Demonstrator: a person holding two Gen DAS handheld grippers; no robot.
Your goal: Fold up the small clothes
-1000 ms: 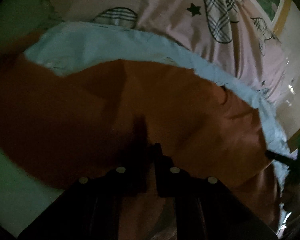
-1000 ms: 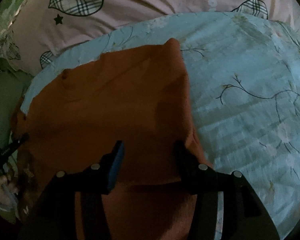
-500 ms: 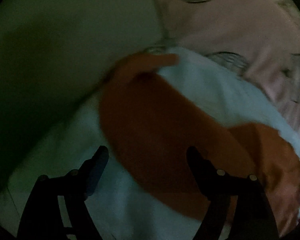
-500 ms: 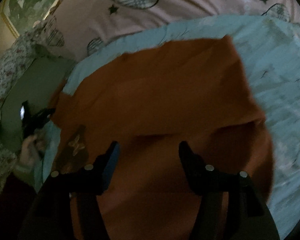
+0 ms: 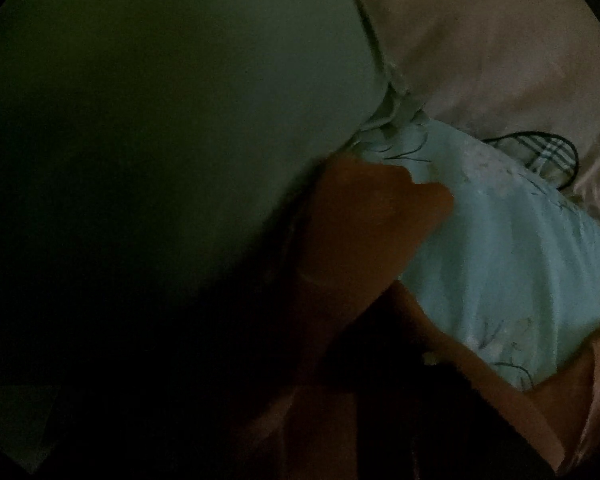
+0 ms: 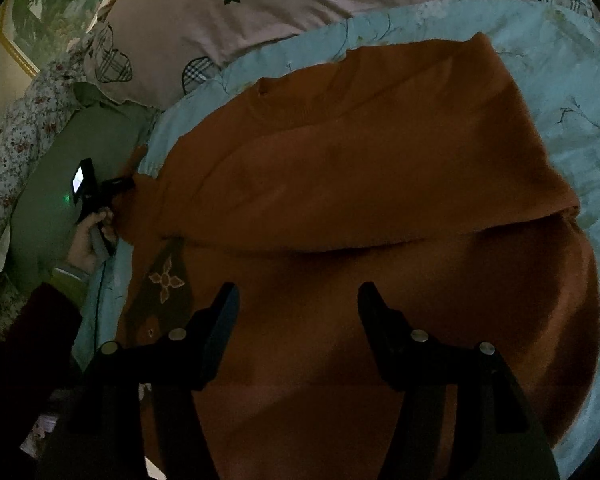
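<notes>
An orange sweater (image 6: 372, 184) lies on the light-blue flowered sheet (image 6: 572, 120), its upper part folded across the body, with a flower patch (image 6: 166, 280) at its left. My right gripper (image 6: 297, 292) hovers open over the lower body, nothing between its fingers. In the right wrist view a hand holds my left gripper (image 6: 116, 184) at the sweater's left sleeve end. The left wrist view is very dark: the orange sleeve (image 5: 372, 216) lies on the sheet (image 5: 520, 260), and the fingers are lost in shadow.
A green pillow (image 6: 60, 184) (image 5: 180, 120) presses against the sleeve on the left. A pink cover with plaid hearts (image 6: 260, 8) (image 5: 500, 60) lies beyond the sheet. Floral fabric (image 6: 16, 144) and a framed picture (image 6: 48, 12) are at the far left.
My left gripper let go of the sweater body, opened, and swung left to the sleeve by the green pillow; its view has gone dark. My right gripper stayed open and drew back slightly.
</notes>
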